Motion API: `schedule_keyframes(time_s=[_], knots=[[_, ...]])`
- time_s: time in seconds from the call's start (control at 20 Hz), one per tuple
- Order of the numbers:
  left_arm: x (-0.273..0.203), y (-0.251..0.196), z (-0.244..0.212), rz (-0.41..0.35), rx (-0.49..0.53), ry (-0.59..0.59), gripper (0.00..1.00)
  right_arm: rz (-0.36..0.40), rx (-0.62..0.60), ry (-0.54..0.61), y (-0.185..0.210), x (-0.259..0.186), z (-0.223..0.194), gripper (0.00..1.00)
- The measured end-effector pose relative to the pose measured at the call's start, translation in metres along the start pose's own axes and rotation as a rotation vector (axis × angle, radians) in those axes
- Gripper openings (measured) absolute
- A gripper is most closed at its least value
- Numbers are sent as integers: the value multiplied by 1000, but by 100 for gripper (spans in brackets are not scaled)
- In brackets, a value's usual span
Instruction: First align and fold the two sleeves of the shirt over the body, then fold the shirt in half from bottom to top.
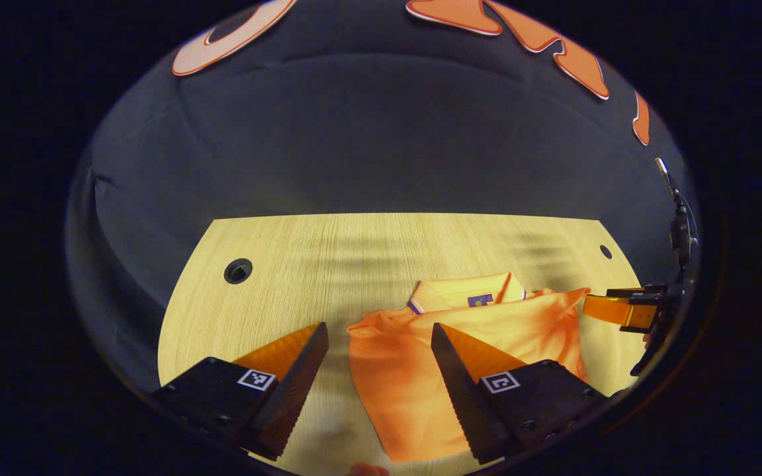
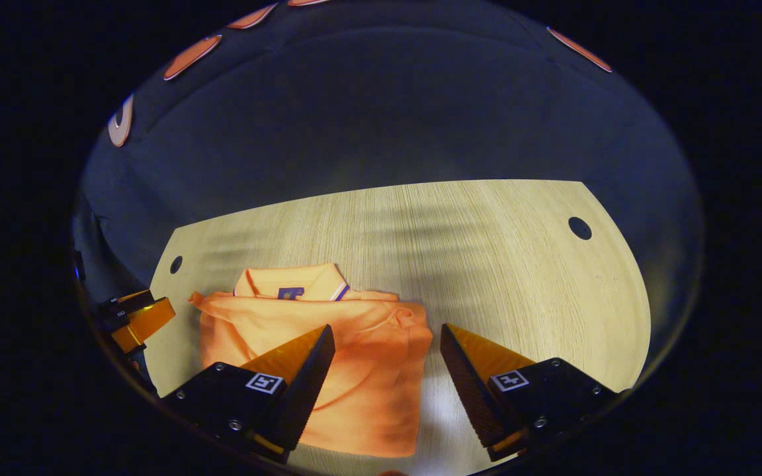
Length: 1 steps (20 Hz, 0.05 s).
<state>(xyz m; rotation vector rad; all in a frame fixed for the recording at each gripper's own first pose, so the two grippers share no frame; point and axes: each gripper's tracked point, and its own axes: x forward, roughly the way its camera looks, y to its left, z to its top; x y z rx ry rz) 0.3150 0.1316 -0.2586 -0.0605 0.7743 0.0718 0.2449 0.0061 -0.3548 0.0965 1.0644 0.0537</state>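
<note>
The shirt [image 1: 460,370] lies on the wooden table [image 1: 301,264], near its front edge, with the collar [image 1: 467,296] pointing away from the person and the sleeves already laid over the body, so it looks like a narrow packet. Its long axis runs from the near hem to the far collar, and this is the direction of the last fold, from bottom to top. The left gripper [image 1: 380,370] hangs over the left side edge of the shirt, its fingers wide apart and holding nothing; one finger is above the cloth and the other above bare wood. The right gripper [image 2: 386,373] stands in the same way over the right side edge, also wide open and empty. Both are about equally near to the hem, each on its own side, so I judge each one should take its own lower corner. The hem is close to the front table edge, so there is little room there. Beyond the collar the table is free, and the fold has enough place to land.
</note>
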Motion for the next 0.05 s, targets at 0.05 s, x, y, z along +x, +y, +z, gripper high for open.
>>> schedule_keyframes(time_s=[0.05], knots=[[-10,-2,-1,0,6,-14,97,1,-14,-6,0,-8,-4,98]])
